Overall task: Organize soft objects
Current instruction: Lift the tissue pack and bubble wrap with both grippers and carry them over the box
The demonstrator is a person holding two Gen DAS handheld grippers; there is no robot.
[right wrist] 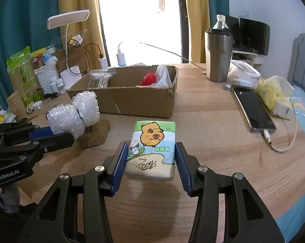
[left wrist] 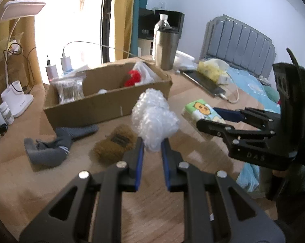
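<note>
Bubble wrap point(left wrist: 154, 119), crumpled into a white wad, is pinched between the blue pads of the left gripper point(left wrist: 152, 143), with most of the wad bulging out beyond the fingertips and clear of the wooden table point(left wrist: 193, 151). A tissue pack point(right wrist: 152, 147) printed with a cartoon capybara is gripped between the pads of the right gripper point(right wrist: 150, 151), its far end reaching past the fingertips; a shadow is cast on the table beneath its near end. Just below and left of the left gripper's tips, a brown fuzzy pouch point(left wrist: 114, 141) is seen on the table, and further left a grey sock point(left wrist: 51, 145) is lying crumpled. Straight ahead of both grippers, a cardboard box point(left wrist: 103, 101) is set open on the table, with a red soft item point(left wrist: 132, 78), white fabric and a clear bag of small sticks inside. Beyond the box, to the right, a steel tumbler point(right wrist: 218, 54) is stood upright.
</note>
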